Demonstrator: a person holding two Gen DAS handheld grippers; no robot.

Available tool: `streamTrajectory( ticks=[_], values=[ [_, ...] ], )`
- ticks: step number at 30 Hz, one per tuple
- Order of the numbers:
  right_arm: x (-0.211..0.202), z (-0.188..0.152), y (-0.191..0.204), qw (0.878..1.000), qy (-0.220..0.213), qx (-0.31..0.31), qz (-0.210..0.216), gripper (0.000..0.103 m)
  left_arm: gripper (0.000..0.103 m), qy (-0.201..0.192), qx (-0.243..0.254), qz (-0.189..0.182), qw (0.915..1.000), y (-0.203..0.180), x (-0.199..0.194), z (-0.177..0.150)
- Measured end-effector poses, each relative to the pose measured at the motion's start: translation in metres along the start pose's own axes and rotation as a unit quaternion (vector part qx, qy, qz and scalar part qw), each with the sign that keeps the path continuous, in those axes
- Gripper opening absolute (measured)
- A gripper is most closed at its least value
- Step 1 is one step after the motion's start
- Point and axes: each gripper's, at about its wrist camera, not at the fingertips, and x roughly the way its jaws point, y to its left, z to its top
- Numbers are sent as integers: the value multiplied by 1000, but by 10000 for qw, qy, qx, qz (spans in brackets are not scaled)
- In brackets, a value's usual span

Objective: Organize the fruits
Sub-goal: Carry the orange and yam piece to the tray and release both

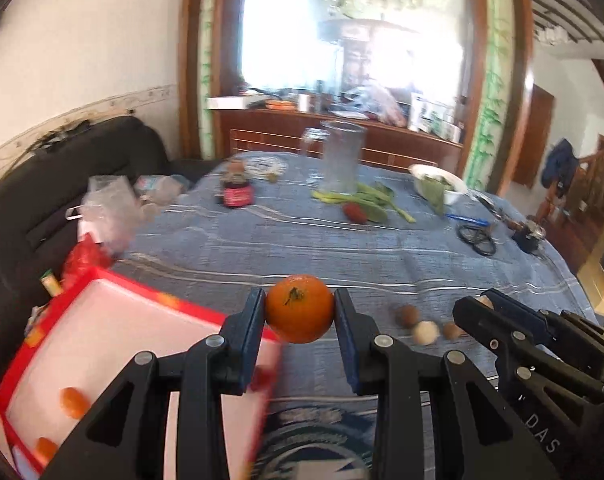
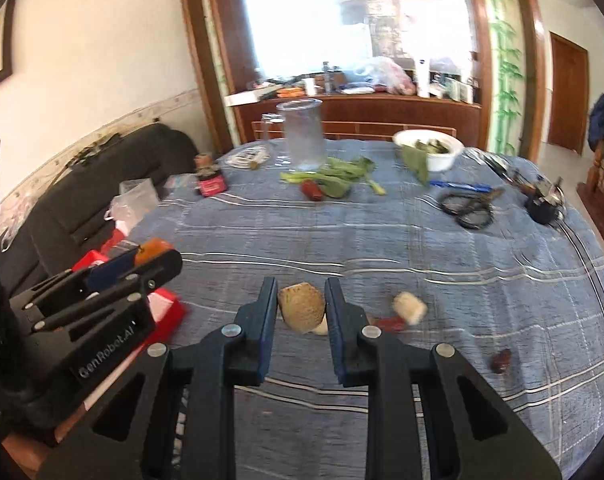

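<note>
On my far left I see the red-rimmed box at the table's near edge, with two small orange fruits lying on its pale floor. My left hand-held gripper is clamped on an orange, its pads pressing both sides, holding it above the box's right edge. Just right of that, three small round fruits sit on the blue striped cloth. My right hand-held gripper is nearly closed on a tan, rough-skinned fruit, lifted off the cloth. Beyond it lie a pale peeled piece and, further right, a dark red scrap.
</note>
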Motion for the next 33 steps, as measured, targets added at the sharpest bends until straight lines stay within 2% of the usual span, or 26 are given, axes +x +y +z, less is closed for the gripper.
streamTrajectory(
  ticks=[7,13,17,24,33],
  values=[
    [4,4,73,9976,109,-371,573,26,34,24,-324,674,9972,72,-24,-12],
    [28,-7,139,9901,576,-642,1109,26,34,208,-451,1106,9926,122,-34,-31],
    [46,-21,166,9844,960,-685,1302,26,34,455,-440,1260,9900,145,-34,-50],
    [67,-47,189,9783,1406,-803,1290,26,34,753,-113,1071,9913,137,-28,-73],
    [87,-55,168,9795,1655,-540,1017,26,34,878,9,1203,9888,132,-15,-80]
  ],
)
